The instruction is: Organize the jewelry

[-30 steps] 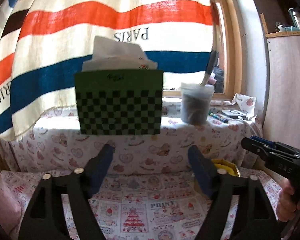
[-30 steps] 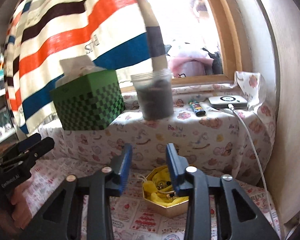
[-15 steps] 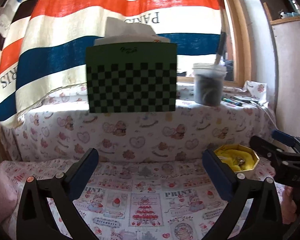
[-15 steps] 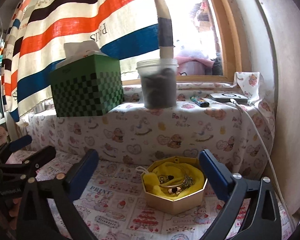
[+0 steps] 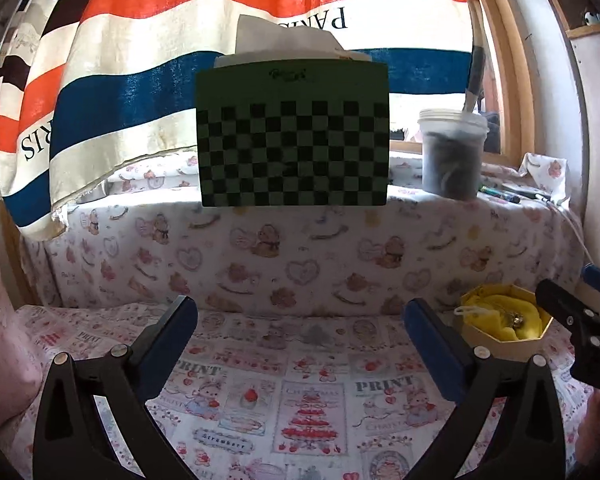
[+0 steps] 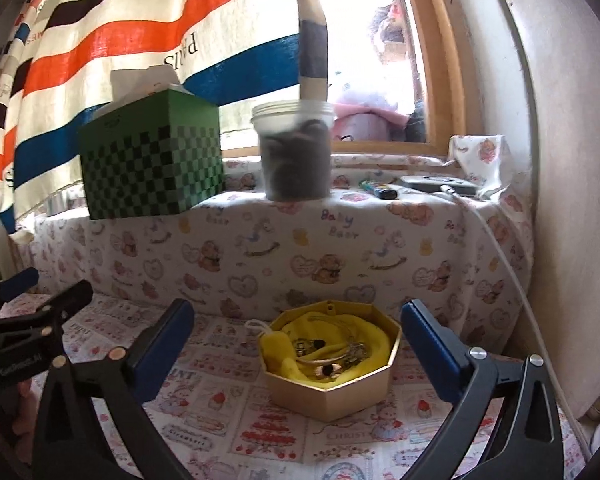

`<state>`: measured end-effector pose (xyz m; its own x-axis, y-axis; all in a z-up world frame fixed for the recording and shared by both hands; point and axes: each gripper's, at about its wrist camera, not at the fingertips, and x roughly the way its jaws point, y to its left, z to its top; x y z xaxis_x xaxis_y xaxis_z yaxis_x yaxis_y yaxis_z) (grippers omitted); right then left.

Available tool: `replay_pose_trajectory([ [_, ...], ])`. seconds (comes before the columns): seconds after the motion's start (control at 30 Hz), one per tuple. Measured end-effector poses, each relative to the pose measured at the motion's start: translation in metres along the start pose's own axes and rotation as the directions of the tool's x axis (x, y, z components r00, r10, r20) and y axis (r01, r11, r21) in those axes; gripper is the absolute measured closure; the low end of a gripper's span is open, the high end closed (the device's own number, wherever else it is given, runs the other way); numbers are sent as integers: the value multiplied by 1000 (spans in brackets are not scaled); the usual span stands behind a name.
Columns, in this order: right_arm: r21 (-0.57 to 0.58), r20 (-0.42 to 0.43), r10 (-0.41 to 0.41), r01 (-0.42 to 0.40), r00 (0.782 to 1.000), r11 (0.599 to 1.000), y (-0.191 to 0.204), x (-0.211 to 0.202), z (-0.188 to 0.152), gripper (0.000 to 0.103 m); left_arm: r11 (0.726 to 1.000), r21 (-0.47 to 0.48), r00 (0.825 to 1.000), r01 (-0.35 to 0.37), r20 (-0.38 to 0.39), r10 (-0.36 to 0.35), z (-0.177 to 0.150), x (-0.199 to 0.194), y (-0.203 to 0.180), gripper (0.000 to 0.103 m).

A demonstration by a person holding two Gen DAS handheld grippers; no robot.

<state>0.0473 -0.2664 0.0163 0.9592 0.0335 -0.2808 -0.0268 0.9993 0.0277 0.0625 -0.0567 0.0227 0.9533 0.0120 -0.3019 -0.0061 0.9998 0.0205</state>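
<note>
While both tools hover with fingers spread wide, nothing is gripped. Right tool (image 6: 296, 344) faces a gold jewelry box (image 6: 330, 384). Left tool (image 5: 300, 340) faces the patterned bench (image 5: 292, 364).

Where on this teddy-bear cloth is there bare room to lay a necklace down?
The lower cloth left of the gold octagonal box lies bare. The upper ledge is crowded: green checkered tissue box, plastic jar, lighter, and a flat device at the right.
</note>
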Motion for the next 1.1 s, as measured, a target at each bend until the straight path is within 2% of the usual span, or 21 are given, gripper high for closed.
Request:
replay_pose_trajectory([
  [0.13, -22, 0, -5, 5, 1000, 1000, 4, 0, 0, 0, 1000, -4, 1000, 3, 6, -3, -1, -1, 1, 0],
  [0.27, -19, 3, -12, 12, 1000, 1000, 2, -1, 1, 0, 998, 34, 998, 56, 29, -57, -1, -6, -5, 0],
  [0.4, -57, 11, -15, 16, 1000, 998, 9, -2, 1, 0, 996, 51, 997, 67, 40, -69, 0, -9, -9, 0],
  [0.5, -52, -14, -15, 14, 1000, 999, 9, 2, 1, 0, 998, 37, 998, 54, 40, -56, 0, -9, -7, 0],
  [0.63, -17, -14, -23, 23, 1000, 1000, 2, 2, 1, 0, 999, 25, 998, 37, 50, -38, 0, -11, -5, 0],
  [0.93, -17, -14, -24, 23, 1000, 1000, 4, 2, 1, 0, 1000, 18, 994, 7, 110, -9, 1, -24, -3, 0],
  [1.1, -17, -11, -29, 28, 1000, 999, 4, 1, 1, 0, 1000, 16, 993, 3, 119, -5, 1, -26, -3, 0],
])
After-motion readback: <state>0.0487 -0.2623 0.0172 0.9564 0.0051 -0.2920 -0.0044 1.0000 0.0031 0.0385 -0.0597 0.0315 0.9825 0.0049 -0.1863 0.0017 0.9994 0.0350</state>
